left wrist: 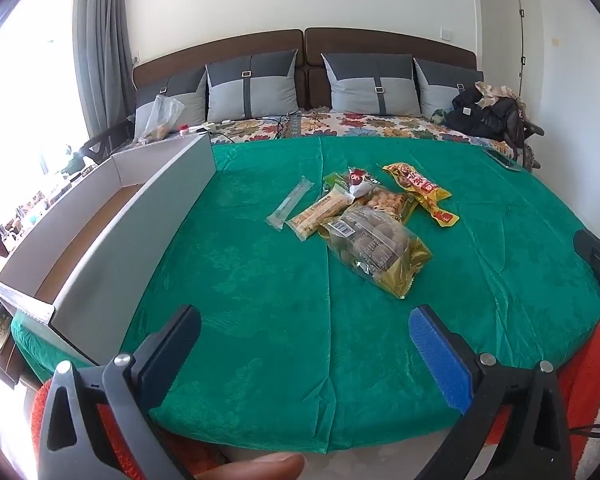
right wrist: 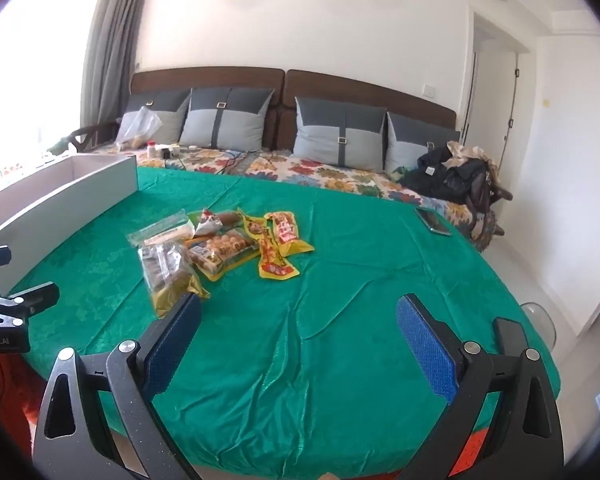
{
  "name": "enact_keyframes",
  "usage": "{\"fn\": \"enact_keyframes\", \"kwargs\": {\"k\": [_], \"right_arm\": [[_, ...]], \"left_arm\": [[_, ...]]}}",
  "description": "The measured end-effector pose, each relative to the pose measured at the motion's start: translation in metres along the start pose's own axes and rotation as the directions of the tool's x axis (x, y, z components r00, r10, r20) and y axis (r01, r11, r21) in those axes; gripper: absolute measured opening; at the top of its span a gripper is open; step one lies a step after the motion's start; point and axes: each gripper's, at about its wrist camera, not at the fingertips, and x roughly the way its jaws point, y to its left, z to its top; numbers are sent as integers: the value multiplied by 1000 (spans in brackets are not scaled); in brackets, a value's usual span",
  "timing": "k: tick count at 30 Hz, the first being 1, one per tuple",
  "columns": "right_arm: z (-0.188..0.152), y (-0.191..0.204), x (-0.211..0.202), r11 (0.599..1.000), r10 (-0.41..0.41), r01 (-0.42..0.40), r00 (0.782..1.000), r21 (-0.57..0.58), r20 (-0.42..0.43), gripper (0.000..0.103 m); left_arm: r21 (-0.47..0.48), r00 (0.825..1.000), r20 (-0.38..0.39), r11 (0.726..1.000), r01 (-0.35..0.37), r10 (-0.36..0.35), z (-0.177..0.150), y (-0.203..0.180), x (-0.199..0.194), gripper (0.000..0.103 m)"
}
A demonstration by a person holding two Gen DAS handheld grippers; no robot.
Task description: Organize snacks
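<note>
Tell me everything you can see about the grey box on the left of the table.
The grey box is long, shallow and open at the top, with no lid in view. Its walls look like grey cardboard outside and pale inside; the floor is brown. It lies flat on the green tablecloth along the table's left edge, apart from the snack packets. What can be seen of the inside holds nothing. Neither gripper touches it.

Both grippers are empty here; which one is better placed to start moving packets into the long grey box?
Left, probably. The left gripper is open beside the long grey box, facing the pile of snack packets. The right gripper, also open, sits farther from the box.
</note>
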Motion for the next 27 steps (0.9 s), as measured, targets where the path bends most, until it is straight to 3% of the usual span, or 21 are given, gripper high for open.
{"fn": "enact_keyframes", "kwargs": {"k": [27], "right_arm": [[-9, -16, 13, 997, 0, 3, 999, 76, -35, 99]], "left_arm": [[21, 1000, -11, 999, -25, 25, -6, -5, 7, 103]]}}
